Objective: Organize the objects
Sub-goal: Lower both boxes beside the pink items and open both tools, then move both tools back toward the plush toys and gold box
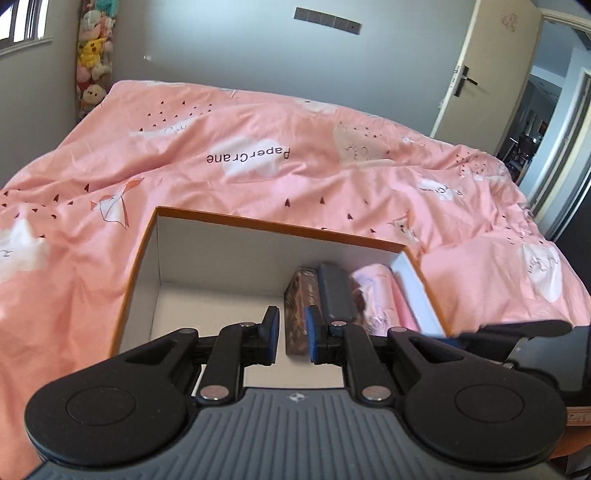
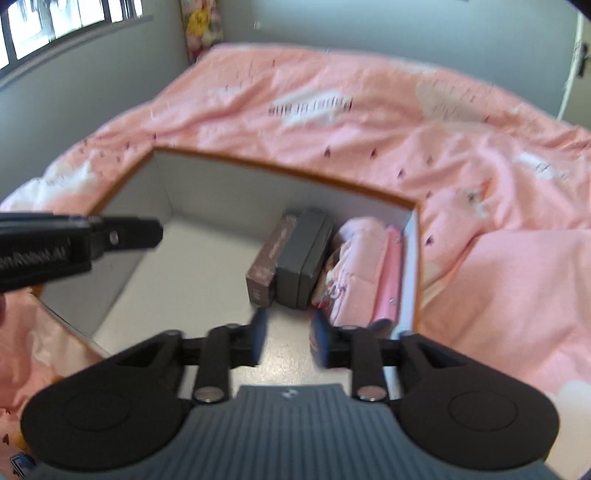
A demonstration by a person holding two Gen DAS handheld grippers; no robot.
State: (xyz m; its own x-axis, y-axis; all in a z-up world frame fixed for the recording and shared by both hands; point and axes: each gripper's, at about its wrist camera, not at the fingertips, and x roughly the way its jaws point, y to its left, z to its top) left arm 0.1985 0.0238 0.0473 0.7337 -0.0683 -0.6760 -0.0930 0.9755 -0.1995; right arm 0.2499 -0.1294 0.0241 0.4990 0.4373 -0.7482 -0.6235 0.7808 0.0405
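Observation:
An open box with an orange rim (image 1: 280,225) (image 2: 280,166) sits on a pink bed. Inside, along its right side, stand a brown box (image 1: 297,314) (image 2: 271,254), a dark grey case (image 1: 334,291) (image 2: 306,254), a pink printed pouch (image 1: 373,295) (image 2: 354,266) and a pink flat item (image 2: 389,280). My left gripper (image 1: 291,334) is open and empty over the box's near edge, its fingers either side of the brown box's near end. My right gripper (image 2: 288,338) is open and empty above the box floor, just short of the items. The left gripper's side shows in the right wrist view (image 2: 74,247).
The pink duvet (image 1: 258,158) covers the bed around the box. A stack of plush toys (image 1: 94,55) stands in the far left corner. An open door (image 1: 480,66) is at the right, a window (image 2: 66,26) at the left. The box's left half shows bare white floor (image 1: 207,314).

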